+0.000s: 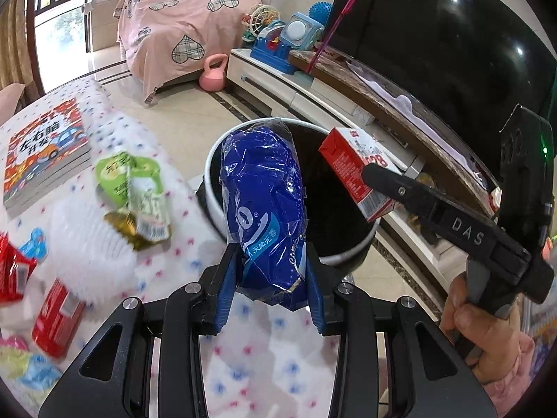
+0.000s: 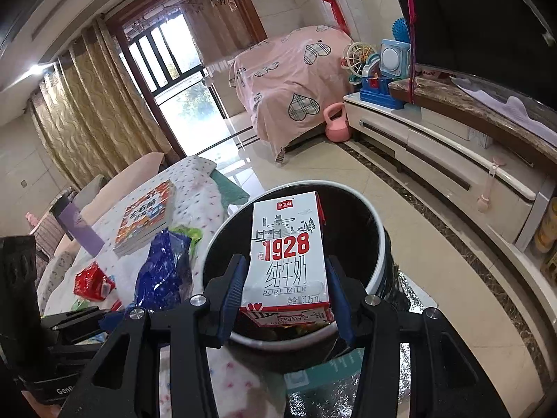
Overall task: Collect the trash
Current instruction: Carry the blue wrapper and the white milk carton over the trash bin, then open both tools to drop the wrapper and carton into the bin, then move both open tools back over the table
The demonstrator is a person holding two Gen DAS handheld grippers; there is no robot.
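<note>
A: What is the left tool (image 1: 273, 275) doing?

B: Its blue pads are pressed on the lower end of a blue plastic wrapper (image 1: 264, 209), in the lower middle of the left wrist view. The wrapper stands up from the pads, and its top reaches over the near rim of the trash bin (image 1: 212, 160) in the centre of the frame.

A: And the right tool (image 2: 285, 296)?

B: It is clamped on a small milk carton (image 2: 289, 257), white and red, marked 1928 and PURE MILK. In the right wrist view the carton sits in the lower middle of the frame, right in front of the bin's dark opening. From the left wrist view the same carton (image 1: 355, 170) shows at the right of centre, over the bin's far right rim, with the person's hand (image 1: 484, 334) on the handle at the lower right.

A: Where is the bin (image 2: 377, 254)?

B: On the tiled floor, just beside the edge of the desk (image 1: 174, 244), which wears a white dotted cloth.

A: Anything left on the desk?

B: At the left of the left wrist view: a green snack wrapper (image 1: 134, 184), blurred, a red box (image 1: 57, 317) at the lower left, and a stack of picture books (image 1: 41, 153) at the upper left.
</note>
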